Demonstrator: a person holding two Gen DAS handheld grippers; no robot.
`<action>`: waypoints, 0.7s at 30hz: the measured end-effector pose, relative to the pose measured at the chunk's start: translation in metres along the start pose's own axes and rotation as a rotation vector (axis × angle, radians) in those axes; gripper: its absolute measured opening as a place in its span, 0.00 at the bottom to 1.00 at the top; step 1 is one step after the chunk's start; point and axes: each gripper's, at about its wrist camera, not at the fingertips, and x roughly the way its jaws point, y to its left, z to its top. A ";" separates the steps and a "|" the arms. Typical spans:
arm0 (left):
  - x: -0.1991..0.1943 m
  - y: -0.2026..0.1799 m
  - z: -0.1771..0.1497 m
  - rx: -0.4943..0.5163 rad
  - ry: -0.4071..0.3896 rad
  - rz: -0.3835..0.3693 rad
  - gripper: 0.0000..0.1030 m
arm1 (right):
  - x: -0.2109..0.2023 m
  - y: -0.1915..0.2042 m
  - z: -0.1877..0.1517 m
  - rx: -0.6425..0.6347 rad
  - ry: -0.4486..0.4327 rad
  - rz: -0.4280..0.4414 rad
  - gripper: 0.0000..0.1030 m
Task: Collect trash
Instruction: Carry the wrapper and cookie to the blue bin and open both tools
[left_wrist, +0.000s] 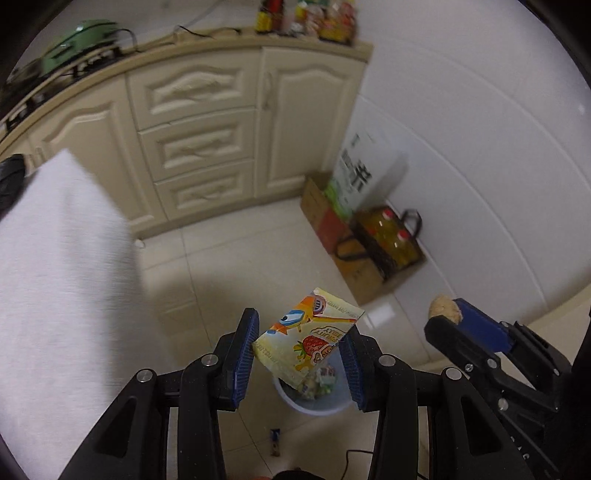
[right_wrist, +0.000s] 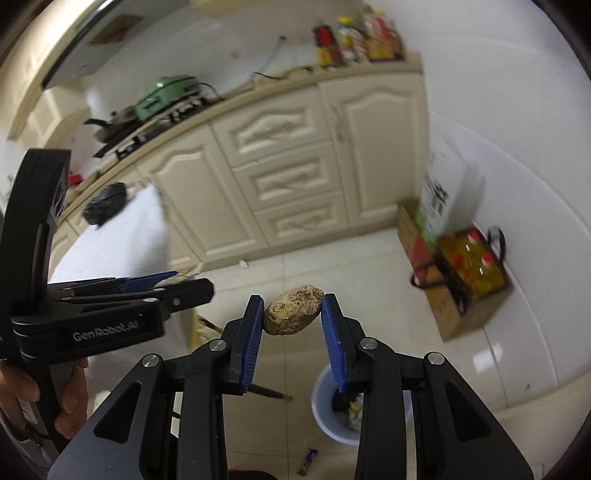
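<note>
Blue-padded left gripper (left_wrist: 299, 350), spread, frames a snack wrapper (left_wrist: 308, 341) above the bin (left_wrist: 314, 406); right gripper (right_wrist: 293, 315) pinches a brown lump (right_wrist: 293, 314).

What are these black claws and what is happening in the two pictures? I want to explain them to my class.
A person carries a two-fingered tool in each hand; a camera on each looks along its fingers. In the left view, the left hand-held gripper has its blue pads spread, with a colourful snack packet between them, above a pale bin standing on the tiled floor. In the right view, the right hand-held gripper pinches a brownish lump, perhaps old food. A small wrapper lies on the floor near the bin.
</note>
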 end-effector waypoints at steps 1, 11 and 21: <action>0.009 -0.007 0.001 0.008 0.018 -0.004 0.38 | 0.002 -0.008 -0.003 0.012 0.007 -0.003 0.31; 0.092 -0.043 0.034 0.067 0.141 -0.008 0.39 | 0.028 -0.066 -0.031 0.098 0.068 -0.020 0.31; 0.138 -0.056 0.040 0.075 0.158 0.013 0.57 | 0.044 -0.089 -0.049 0.138 0.114 -0.029 0.31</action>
